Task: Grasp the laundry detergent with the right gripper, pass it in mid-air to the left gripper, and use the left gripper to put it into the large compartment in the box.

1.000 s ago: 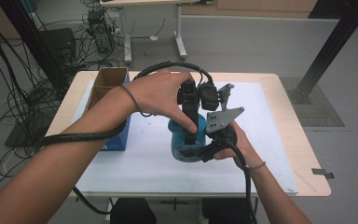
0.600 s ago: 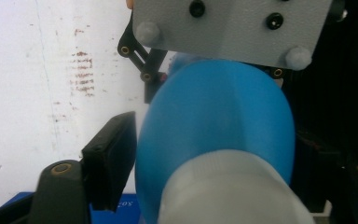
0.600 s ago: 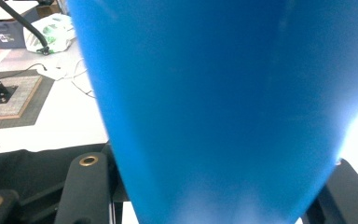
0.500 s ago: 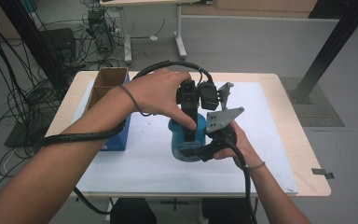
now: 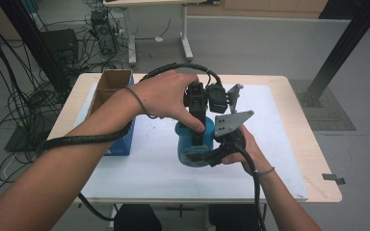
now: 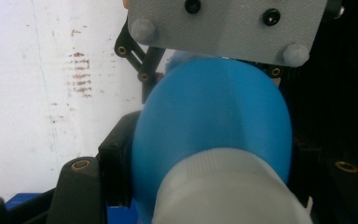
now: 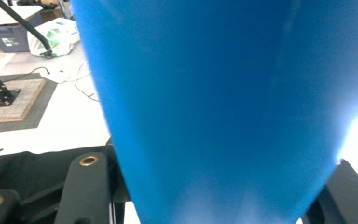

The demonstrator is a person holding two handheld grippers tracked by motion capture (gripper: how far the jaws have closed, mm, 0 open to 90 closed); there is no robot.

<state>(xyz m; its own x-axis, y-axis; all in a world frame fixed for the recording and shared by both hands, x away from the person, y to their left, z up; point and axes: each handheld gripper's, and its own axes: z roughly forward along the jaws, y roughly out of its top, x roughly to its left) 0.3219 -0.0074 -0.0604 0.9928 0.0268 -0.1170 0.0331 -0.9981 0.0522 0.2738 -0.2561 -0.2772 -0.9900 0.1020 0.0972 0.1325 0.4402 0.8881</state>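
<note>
A blue bottle stands at the middle of the white mat, held between both hands. My left gripper comes down on it from above and is shut on it. In the left gripper view the bottle's blue body and pale cap sit between the black jaws of that gripper. My right gripper grips the bottle from the right side, low down, with its grey plate on top. The blue wall in the right gripper view is clamped between that gripper's jaws.
An open cardboard box stands at the table's back left, with a blue box in front of it. The white mat covers most of the wooden table. Black cables trail from both grippers.
</note>
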